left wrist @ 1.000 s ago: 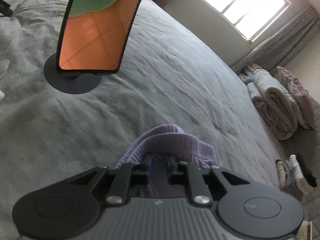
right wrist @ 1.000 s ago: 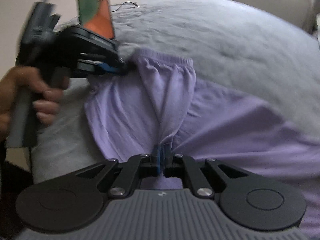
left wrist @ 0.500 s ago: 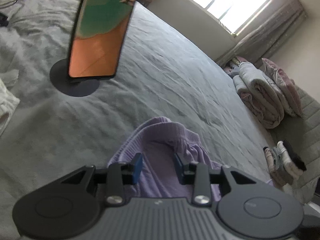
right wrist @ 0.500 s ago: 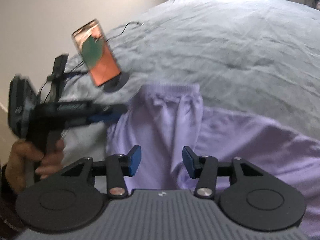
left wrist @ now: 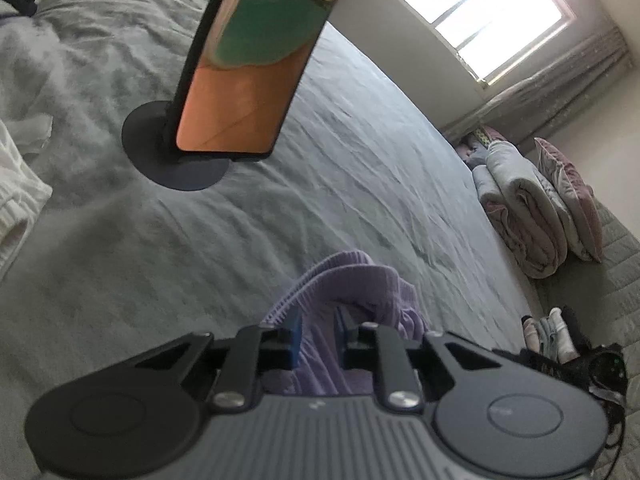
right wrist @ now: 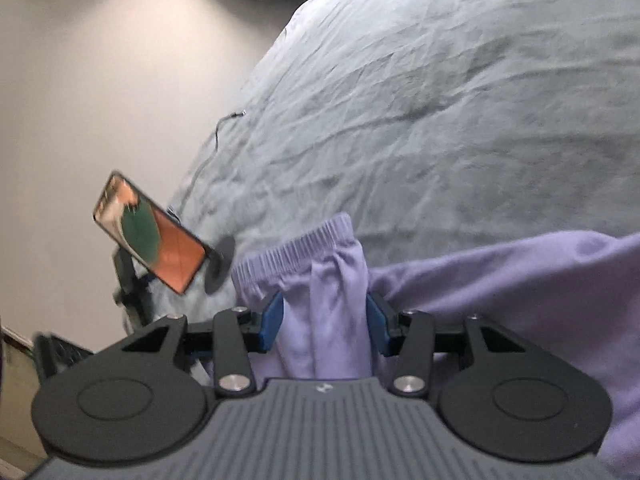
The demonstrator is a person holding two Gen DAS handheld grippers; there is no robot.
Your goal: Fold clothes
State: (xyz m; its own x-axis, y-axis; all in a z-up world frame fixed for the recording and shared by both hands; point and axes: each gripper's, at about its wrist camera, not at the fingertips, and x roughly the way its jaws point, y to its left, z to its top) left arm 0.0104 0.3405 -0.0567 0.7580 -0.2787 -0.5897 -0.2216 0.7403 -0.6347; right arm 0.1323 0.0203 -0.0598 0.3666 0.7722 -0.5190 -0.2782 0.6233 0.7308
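Observation:
A lilac garment (right wrist: 500, 280) lies on the grey bed (right wrist: 440, 100), with a ribbed-cuff part (right wrist: 304, 248) folded over toward the phone. My right gripper (right wrist: 325, 320) is open just above this folded part. The cloth runs between its blue pads (right wrist: 272, 320) without being pinched. In the left wrist view the ribbed lilac edge (left wrist: 352, 276) bunches up in front of my left gripper (left wrist: 318, 330). Its jaws are closing, with the cloth squeezed in the narrow gap between them.
A phone on a round stand (left wrist: 248, 72) stands on the bed ahead of the left gripper and shows again as the phone (right wrist: 156, 236). A white garment (left wrist: 16, 192) lies at the left. Folded quilts (left wrist: 524, 216) and a small clothes pile (left wrist: 552, 332) sit at the right. A cable (right wrist: 218, 132) trails near the wall.
My right gripper opened, let go of the lilac fold, and rolled and shifted so the bed now looks tilted. The left jaws spread briefly, then narrowed on the cuff again.

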